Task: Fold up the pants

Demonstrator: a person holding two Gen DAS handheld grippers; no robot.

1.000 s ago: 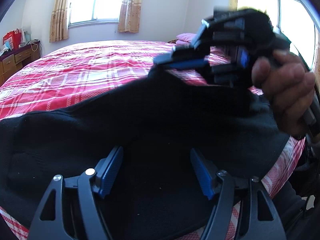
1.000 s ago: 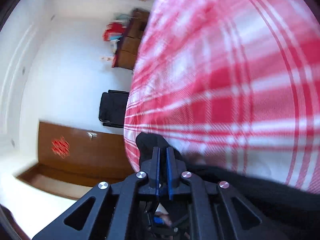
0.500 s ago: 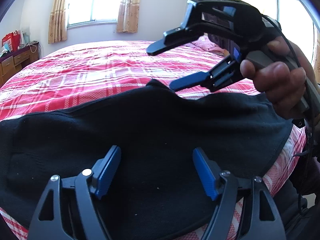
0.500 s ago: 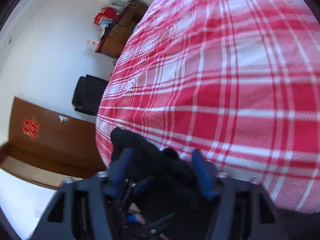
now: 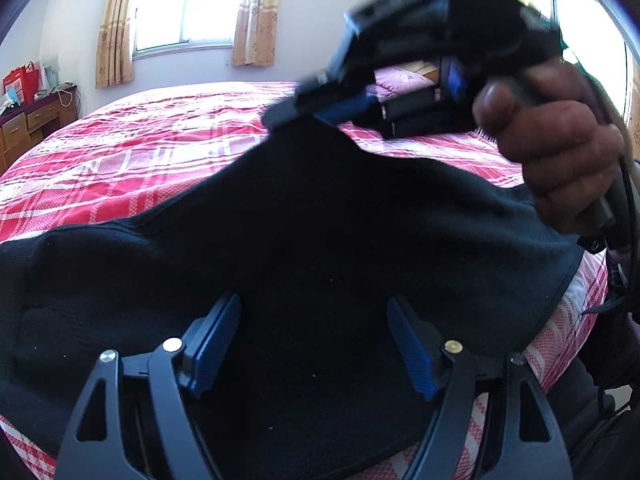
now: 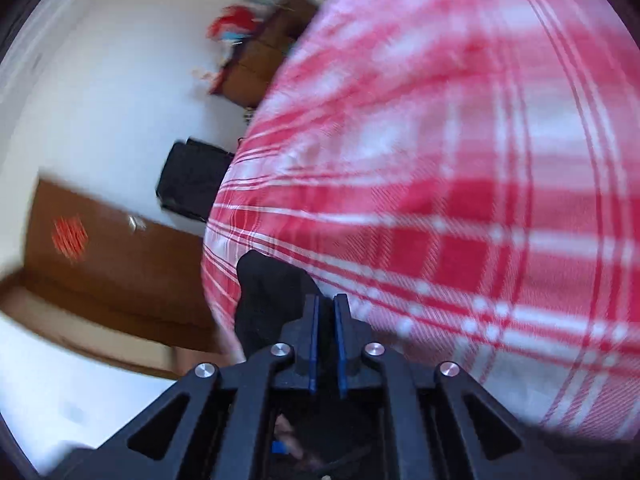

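Note:
The black pants (image 5: 320,232) lie spread across the near edge of the red plaid bed (image 5: 160,140). My left gripper (image 5: 314,344) is open, its blue pads wide apart just above the pants fabric. My right gripper (image 5: 288,114) is shut on a raised peak of the pants at their far edge and lifts it off the bed. In the right wrist view the right gripper (image 6: 325,320) has its pads pressed together on black pants cloth (image 6: 268,292), with the plaid bed (image 6: 480,160) beyond.
A wooden dresser (image 5: 28,124) with red bags stands at the left wall. Curtained windows (image 5: 184,4) are behind the bed. A pink pillow (image 5: 400,78) lies at the far right. A black chair (image 6: 192,178) and a brown door (image 6: 100,260) show in the right wrist view.
The right gripper was shut on the pants, opened half a second ago, and has shut again on the far edge, pulling it up into a peak. The left gripper stayed open.

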